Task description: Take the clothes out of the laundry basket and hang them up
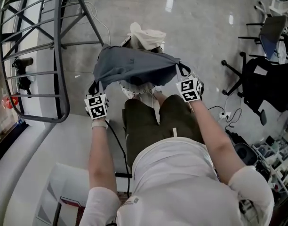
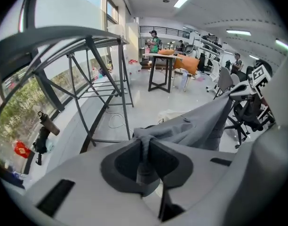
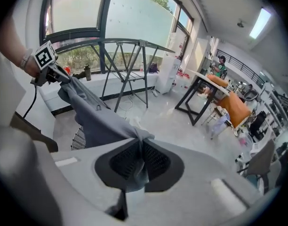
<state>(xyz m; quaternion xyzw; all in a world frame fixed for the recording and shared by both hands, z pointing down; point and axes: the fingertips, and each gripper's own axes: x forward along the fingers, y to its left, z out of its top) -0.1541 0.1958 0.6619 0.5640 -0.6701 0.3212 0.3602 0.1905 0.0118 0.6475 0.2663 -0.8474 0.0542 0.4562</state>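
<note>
closest in, the person's dark trousers (image 1: 141,126) filled the bottom of the head view, with a bare forearm running out on either side. at the end of each forearm sat a gripper. the left gripper (image 1: 93,86) had its jaws pressed onto a bunched corner of the grey garment (image 1: 134,66); in its own view a twisted fold of cloth ran down between the dark pads. the right gripper (image 1: 182,70) pinched the opposite corner the same way, with a tuft of cloth sticking up from the narrow slit between its jaws.

the garment was stretched between the two grippers, its long axis running left to right across the person's front, the right end a little farther out than the left. the middle billowed away from the person like a shallow hood. it was plain blue-grey, soft and creased, gathered into tight wrinkles at both pinched corners, and held in the air clear of the floor.

just beyond and below it stood the white mesh basket (image 1: 133,89), partly covered by the cloth, with a crumpled white cloth (image 1: 146,36) rising from its far side.

farther left stood the dark metal drying rack (image 1: 59,46) by the window. off to the right, well apart, stood a black office chair (image 1: 264,81) on the glossy floor (image 1: 200,18).
</note>
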